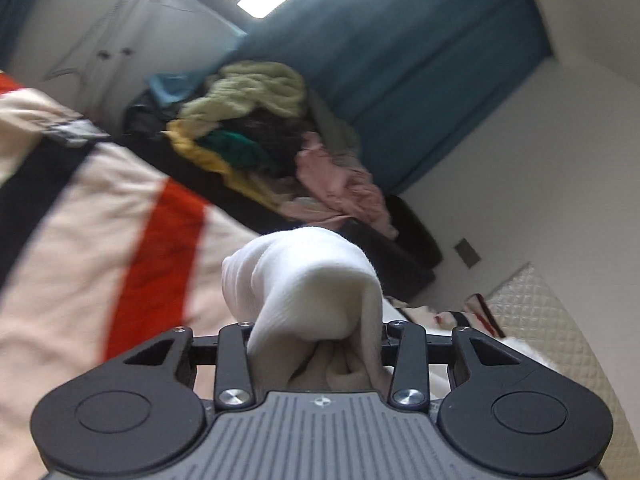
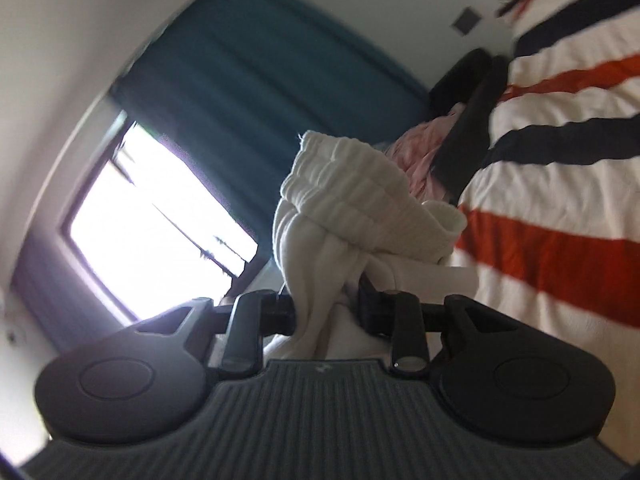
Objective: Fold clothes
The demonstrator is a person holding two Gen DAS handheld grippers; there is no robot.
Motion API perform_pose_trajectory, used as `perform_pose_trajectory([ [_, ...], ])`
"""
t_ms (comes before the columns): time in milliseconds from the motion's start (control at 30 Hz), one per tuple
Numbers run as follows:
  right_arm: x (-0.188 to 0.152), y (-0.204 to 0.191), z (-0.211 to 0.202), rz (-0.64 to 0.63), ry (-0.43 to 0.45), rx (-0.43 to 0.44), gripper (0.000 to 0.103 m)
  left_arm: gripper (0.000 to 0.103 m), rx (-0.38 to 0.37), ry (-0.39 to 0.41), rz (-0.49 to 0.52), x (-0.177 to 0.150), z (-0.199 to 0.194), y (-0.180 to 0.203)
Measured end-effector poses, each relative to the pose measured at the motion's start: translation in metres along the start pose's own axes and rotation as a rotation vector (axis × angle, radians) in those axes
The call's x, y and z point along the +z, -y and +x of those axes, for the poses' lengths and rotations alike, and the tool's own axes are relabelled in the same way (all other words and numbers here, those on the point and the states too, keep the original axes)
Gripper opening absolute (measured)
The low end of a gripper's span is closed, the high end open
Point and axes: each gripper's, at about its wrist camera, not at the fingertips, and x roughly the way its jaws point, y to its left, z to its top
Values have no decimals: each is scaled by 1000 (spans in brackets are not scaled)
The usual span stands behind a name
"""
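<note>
Above the striped bedspread (image 1: 92, 216), both grippers hold a white ribbed garment (image 1: 308, 280) clear of the bed. Left gripper (image 1: 316, 344): jaws clamped on a bunched fold of the white cloth, which bulges forward between the fingers and hides their tips. Right gripper (image 2: 328, 308): jaws likewise closed on a twisted gather of the same-looking white fabric (image 2: 360, 200), whose ribbed, elastic-looking band droops over the front. Whether the two grippers share one garment cannot be settled, since neither view shows the other gripper, though the cloth matches in colour and weave.

State of the task: the held cloth is crumpled and gathered, not laid flat, and no crease or squared edge is visible, so this piece is judged unfolded at present. On the far side of the bed, a heap of mixed clothes (image 1: 260, 136) in pale green, yellow, dark green and pink lies loose over a dark container (image 1: 404, 240) in front of the teal curtain (image 1: 420, 72); these, too, look unfolded. No stack of folded items appears in either view, though much of the bed lies outside them. Judged remaining: spreading and folding the white piece, then the heap.
</note>
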Motion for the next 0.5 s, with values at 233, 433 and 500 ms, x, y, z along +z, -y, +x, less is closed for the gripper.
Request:
perform_pose_trajectory([
  [233, 5, 62, 16, 75, 151, -131, 31, 41, -2, -63, 114, -30, 92, 12],
  [433, -54, 97, -9, 238, 115, -316, 31, 41, 38, -131, 199, -68, 115, -11],
  [500, -69, 105, -17, 289, 90, -377, 32, 44, 57, -161, 238, -78, 110, -24],
])
